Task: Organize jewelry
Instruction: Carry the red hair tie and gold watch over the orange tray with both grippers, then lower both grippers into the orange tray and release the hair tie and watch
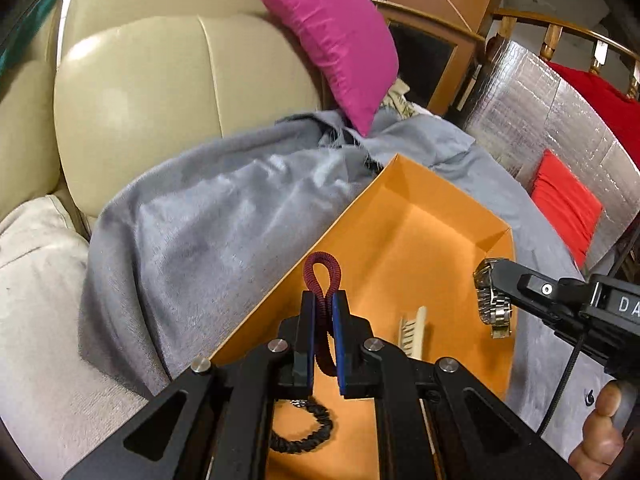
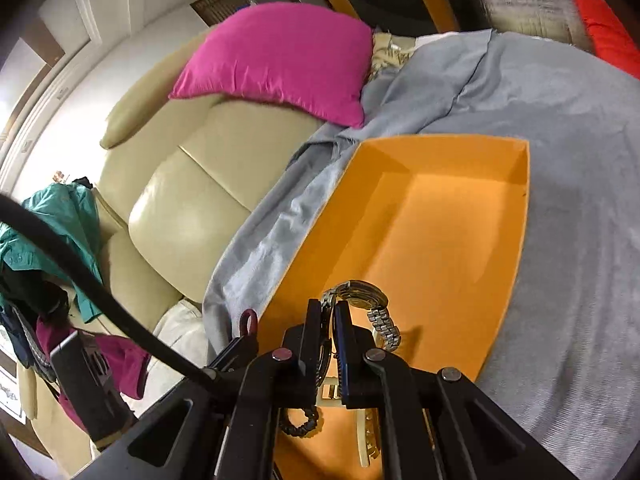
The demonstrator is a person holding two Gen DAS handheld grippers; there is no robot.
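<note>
An open orange box (image 1: 432, 236) lies on a grey blanket; it also shows in the right wrist view (image 2: 448, 216). My left gripper (image 1: 323, 300) is shut on a dark red coiled bracelet (image 1: 322, 270), held over the box's near left edge. My right gripper (image 2: 329, 306) is shut on a silver wristwatch (image 2: 362, 292), held above the box floor; the watch also shows in the left wrist view (image 1: 490, 296). In the box lie a black beaded bracelet (image 1: 308, 436) and a cream comb-like piece (image 1: 412, 332).
The grey blanket (image 1: 208, 232) covers a cream leather sofa (image 1: 160, 92). A pink cushion (image 1: 332, 36) leans at the back. Red cushions (image 1: 564, 200) and a silver padded panel (image 1: 532, 120) stand to the right. Clothes (image 2: 60, 220) hang off the sofa's left.
</note>
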